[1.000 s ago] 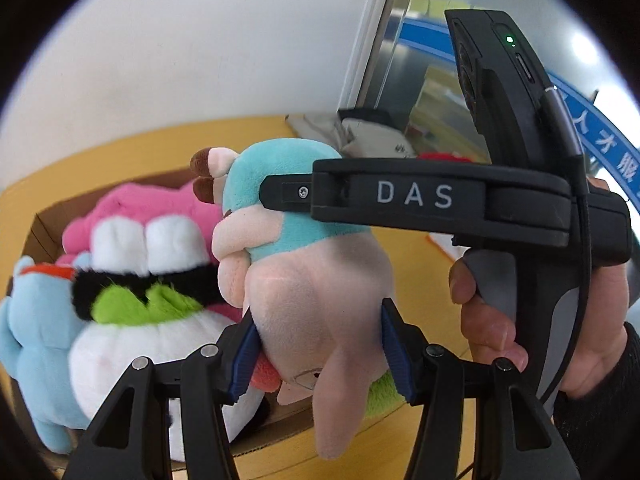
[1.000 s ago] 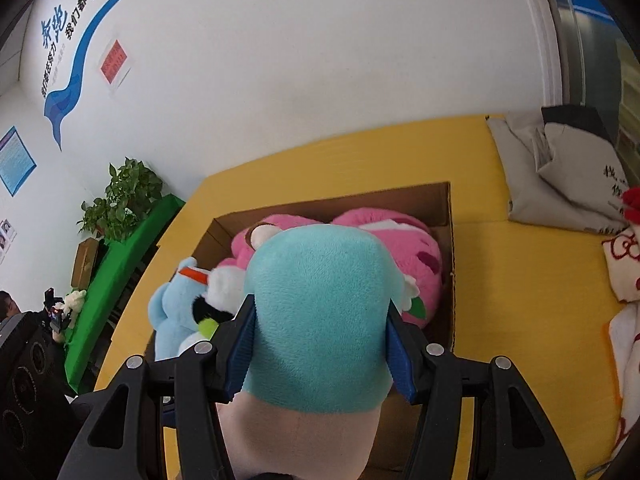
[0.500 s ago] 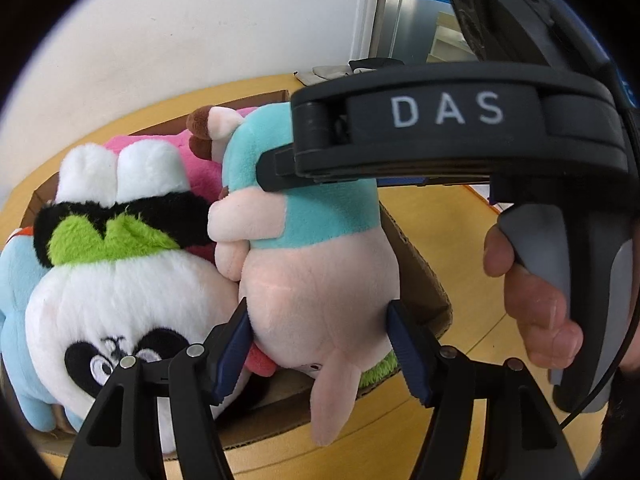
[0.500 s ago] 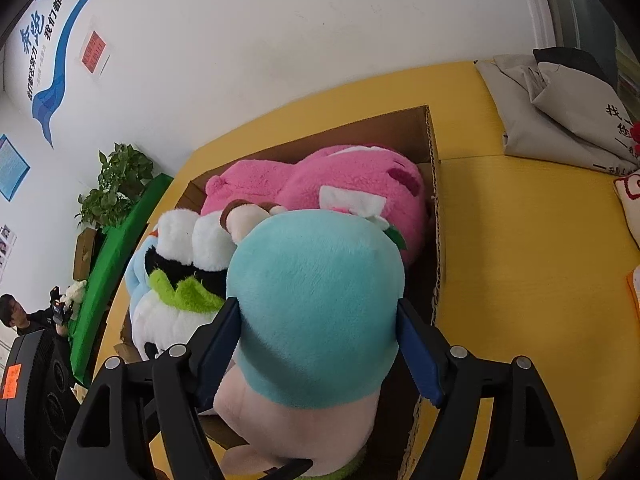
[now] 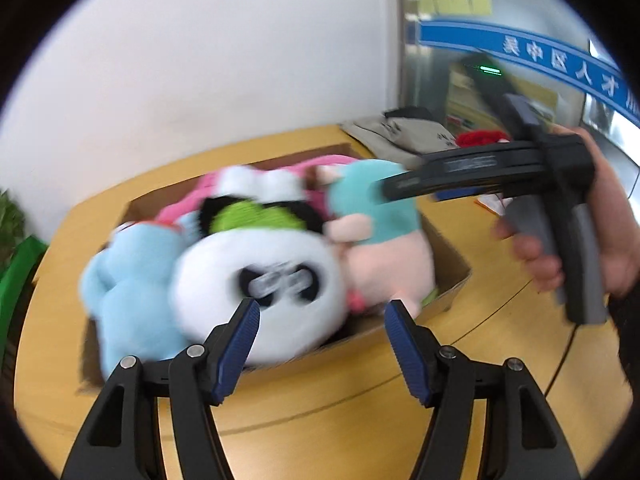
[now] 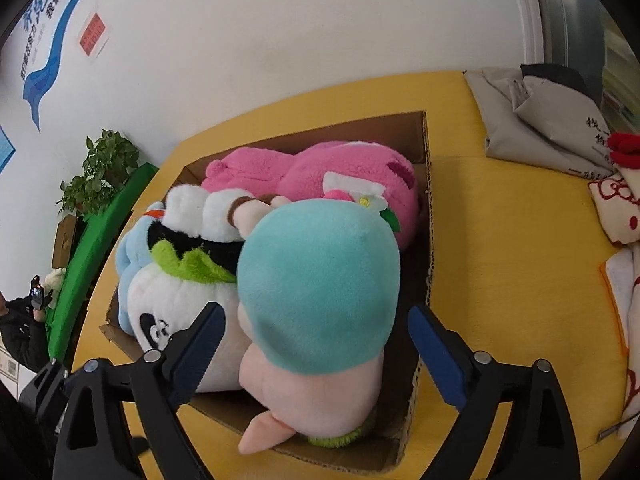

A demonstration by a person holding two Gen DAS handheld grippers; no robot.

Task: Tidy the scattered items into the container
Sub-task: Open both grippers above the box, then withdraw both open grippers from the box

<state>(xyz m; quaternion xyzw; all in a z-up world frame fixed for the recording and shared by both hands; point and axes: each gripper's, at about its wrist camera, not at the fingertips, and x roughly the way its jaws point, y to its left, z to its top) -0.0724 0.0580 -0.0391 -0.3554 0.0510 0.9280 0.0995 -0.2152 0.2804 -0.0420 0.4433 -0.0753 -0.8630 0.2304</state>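
Nearest the right wrist camera, the right hand-held gripper (image 6: 314,332) has its blue-padded jaws spreading apart, and the pads stand clear on either side of the teal-hooded pink plush toy (image 6: 316,304), which sits between them without being pressed. That plush toy rests in the near right corner of the open brown cardboard box (image 6: 427,168), with one pink limb poking out over the near wall. Just left of it in the box lies the white round panda plush with a green and black top (image 6: 180,292), and on the far left side of that a light blue plush toy (image 6: 128,256) leans against the left wall. Behind them all, the fluffy pink plush bear (image 6: 332,172) fills the far end of the box. The box stands on the yellow wooden counter (image 6: 512,280). In the blurred left wrist view, the left hand-held gripper (image 5: 322,334) hangs with its jaws parted and nothing between them, over the near wall of the box and in front of the panda. Further right in that view a person's hand (image 5: 592,232) grasps the handle of the right hand-held gripper. At the far right of the counter lies a folded grey cloth bag (image 6: 540,128), with a red-and-white cushion (image 6: 616,204) nearer, at the right edge.
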